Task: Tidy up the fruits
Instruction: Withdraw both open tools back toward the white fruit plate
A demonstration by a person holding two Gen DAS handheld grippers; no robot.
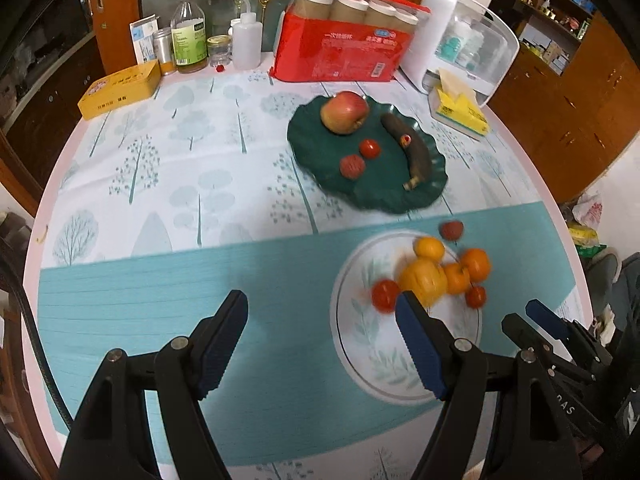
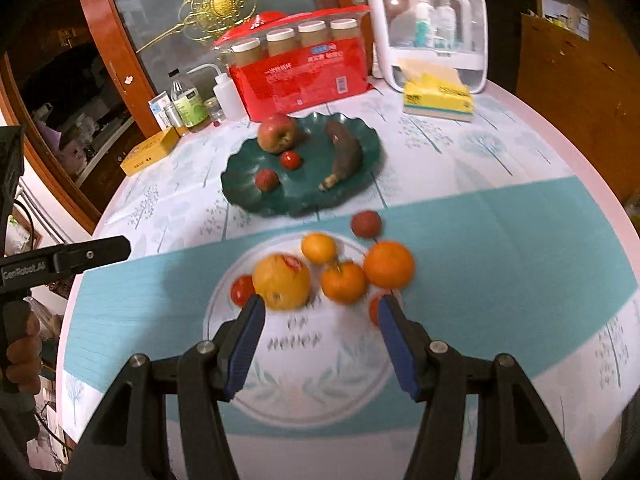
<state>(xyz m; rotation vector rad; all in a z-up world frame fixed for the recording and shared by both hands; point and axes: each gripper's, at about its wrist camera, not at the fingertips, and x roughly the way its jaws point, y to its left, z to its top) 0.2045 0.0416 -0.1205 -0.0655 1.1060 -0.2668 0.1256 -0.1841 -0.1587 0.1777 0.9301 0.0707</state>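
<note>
- Left wrist view: left hand-held gripper (image 1: 320, 308) hangs released and empty over the teal band of the surface (image 1: 160, 280), lower centre of the frame, its right finger overlapping the white plate (image 1: 348, 344).
- Same view: green plate (image 1: 312, 160), upper right of centre, carries an apple (image 1: 344, 112), a dark banana (image 1: 408, 148), a small red fruit (image 1: 369, 148) and a lychee (image 1: 352, 167).
- Right wrist view: right hand-held gripper (image 2: 320, 312) is also released and empty, its fingers just short of the fruit on the white plate at frame centre.
- Same view: that plate holds a large yellow fruit (image 2: 281, 282), three oranges (image 2: 388, 265) and two small red fruits, one at the left (image 2: 241, 289); another lychee (image 2: 365, 224) lies on the surface just beyond the rim.
- Judging by this, sorting looks partway: reds and darker fruit sit on the green plate, while the red pieces among the citrus and the stray lychee seem left to move.
</note>
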